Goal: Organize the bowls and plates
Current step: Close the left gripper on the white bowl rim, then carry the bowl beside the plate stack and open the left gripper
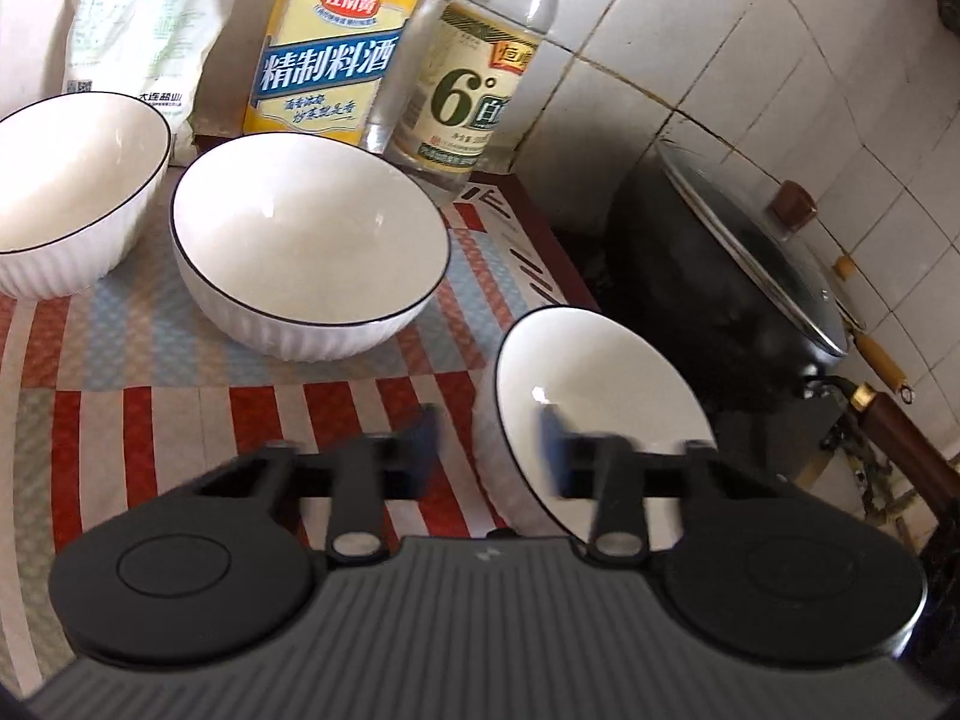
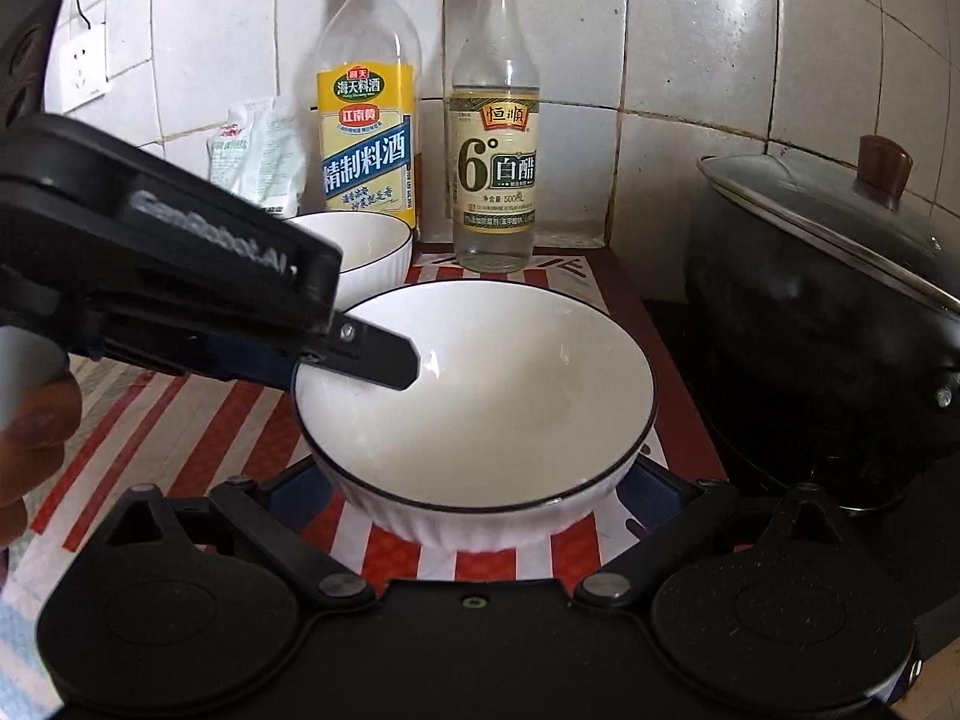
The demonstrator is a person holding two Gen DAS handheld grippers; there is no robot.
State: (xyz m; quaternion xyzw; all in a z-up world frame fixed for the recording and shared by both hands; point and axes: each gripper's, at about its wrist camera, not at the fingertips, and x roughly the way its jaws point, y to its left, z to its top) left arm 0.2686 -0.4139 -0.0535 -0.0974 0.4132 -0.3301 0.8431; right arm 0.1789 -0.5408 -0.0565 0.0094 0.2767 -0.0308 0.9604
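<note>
1. The near bowl (image 2: pixel 480 396), white with a dark rim line and a ribbed outside, stands upright on the striped mat (image 1: pixel 180 408), close to the mat's right edge
2. The left gripper (image 1: pixel 489 444) straddles this bowl's left rim: one finger is inside the bowl and the other outside it
3. Its jaws are apart, and in the left wrist view a strip of mat shows between the outer pad and the bowl wall, so it is not clamped on the rim
4. The right gripper (image 2: pixel 474 492) is spread wide, with one blue pad on each side of the bowl's lower wall; whether the pads touch the bowl I cannot tell
5. Two more bowls of the same kind stand upright on the mat: the mid bowl (image 1: pixel 309 246) behind and left of the near one, and the far bowl (image 1: pixel 72 192) further left
6. The three bowls stand apart; none is stacked in another
7. Behind the bowls, against the tiled wall (image 2: pixel 690 60), stand a yellow-label bottle (image 2: pixel 367 138) and a clear bottle (image 2: pixel 495 162) side by side
8. A white bag (image 1: pixel 138 30) leans left of the bottles
9. To the right of the mat sits a dark pot (image 2: pixel 810 360) with a glass lid (image 2: pixel 828 204) resting tilted on it
</note>
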